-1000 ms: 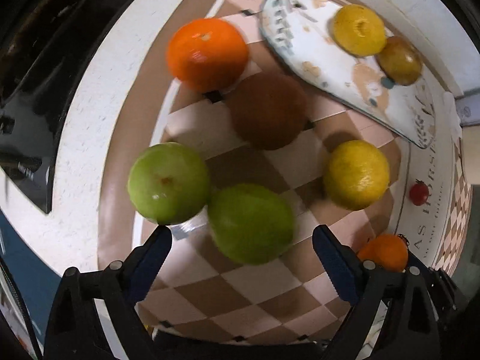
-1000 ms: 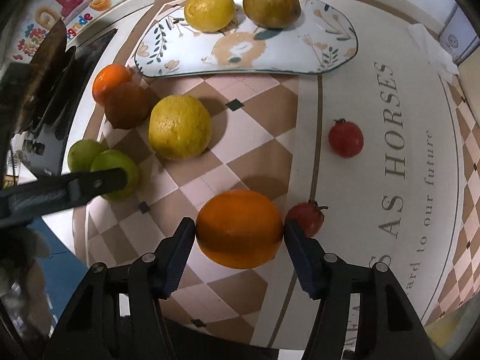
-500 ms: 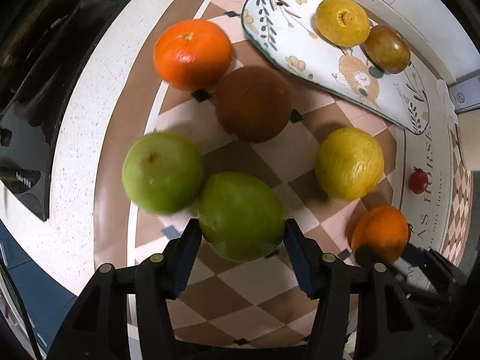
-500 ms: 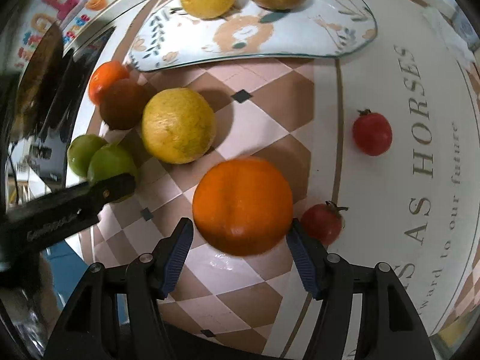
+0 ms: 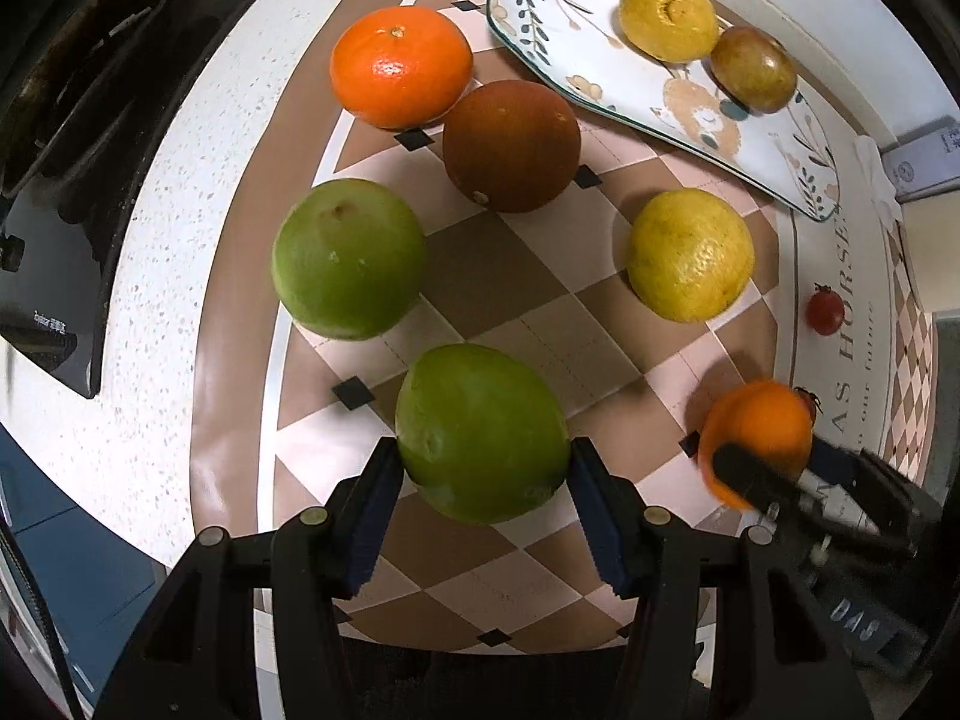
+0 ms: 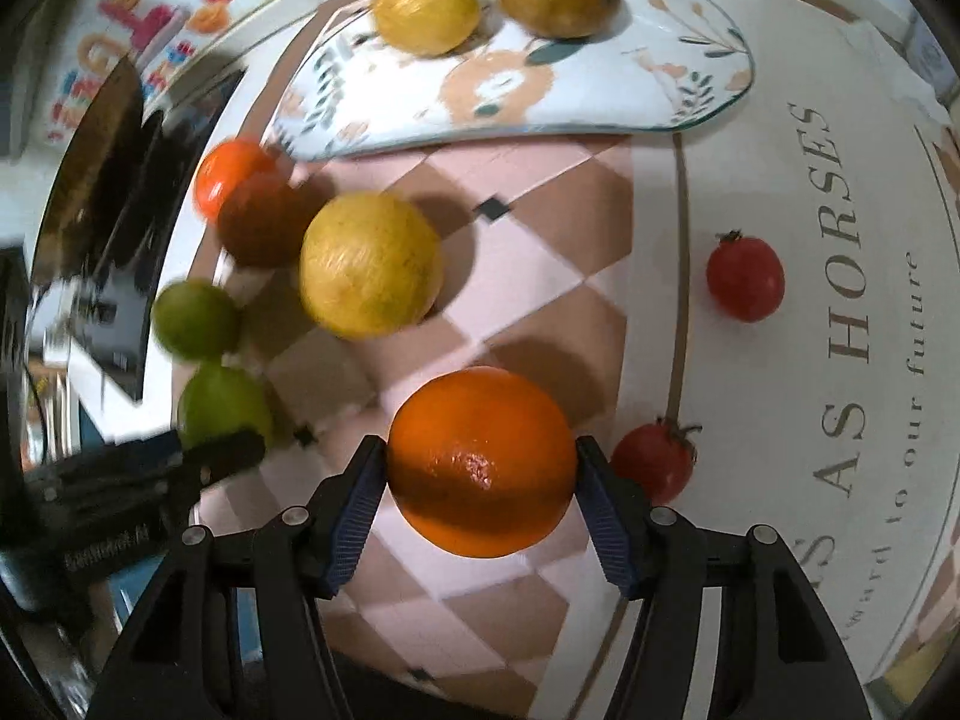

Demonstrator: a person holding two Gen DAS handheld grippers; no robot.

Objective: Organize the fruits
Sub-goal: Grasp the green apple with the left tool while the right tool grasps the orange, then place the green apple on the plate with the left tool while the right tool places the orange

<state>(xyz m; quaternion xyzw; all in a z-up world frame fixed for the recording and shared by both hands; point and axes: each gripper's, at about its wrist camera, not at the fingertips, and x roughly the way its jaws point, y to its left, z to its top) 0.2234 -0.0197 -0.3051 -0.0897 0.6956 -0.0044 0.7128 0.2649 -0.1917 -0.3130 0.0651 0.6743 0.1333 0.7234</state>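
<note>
A white speckled surface [image 5: 180, 192] was covered in part by a mat [image 5: 540, 312] checked in brown and pale pink, with a cream border on which the lettering "AS HORSES" [image 6: 840, 300] was printed. A glossy black appliance [image 5: 54, 240] was set at the left edge of the surface, and a wall panel with colourful cartoon stickers [image 6: 132, 30] was seen behind it. Bright highlights were thrown on the mat by overhead light, and blue cabinet fronts [image 5: 72, 540] were visible below the surface edge.
</note>
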